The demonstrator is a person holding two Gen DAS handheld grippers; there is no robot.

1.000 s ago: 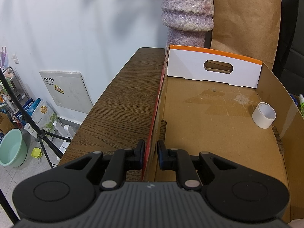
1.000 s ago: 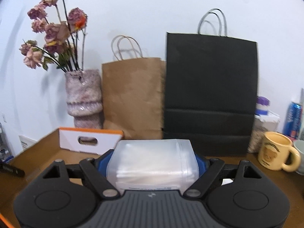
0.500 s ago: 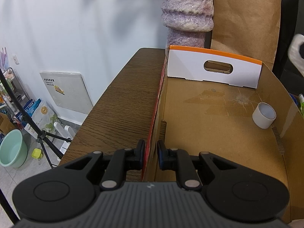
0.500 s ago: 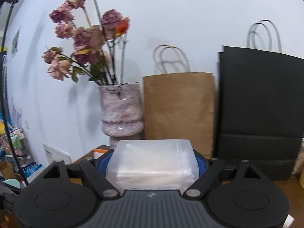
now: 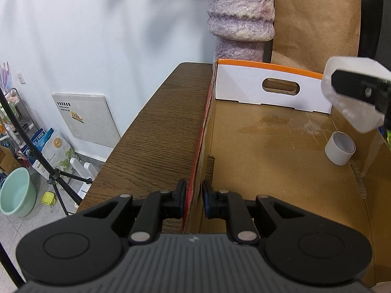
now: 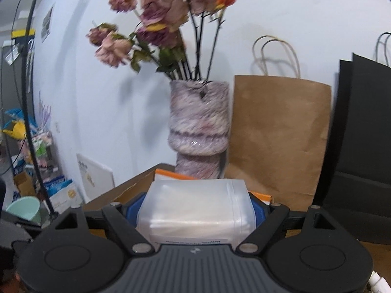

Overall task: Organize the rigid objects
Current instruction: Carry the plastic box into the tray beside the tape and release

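Note:
A shallow cardboard tray (image 5: 281, 151) with orange rims and a white end wall lies on a dark wooden table (image 5: 156, 136). My left gripper (image 5: 194, 200) is shut on the tray's near left wall, one pad on each side. A short white tube (image 5: 339, 147) stands inside at the right. My right gripper (image 6: 195, 210) is shut on a frosted translucent plastic box (image 6: 195, 207); from the left wrist view that plastic box (image 5: 352, 95) hangs in the air over the tray's far right corner, with a black finger across it.
A mottled purple vase (image 6: 199, 127) of dried roses stands just behind the tray. Beside the vase are a brown paper bag (image 6: 278, 141) and a black bag (image 6: 361, 146). The table's left edge drops to a floor with a tripod (image 5: 48, 171) and a green basin (image 5: 14, 193).
The right gripper has swung left with the plastic box, its view shifting from the bags to the vase. The box has come into the left wrist view from the right. The left gripper has not moved.

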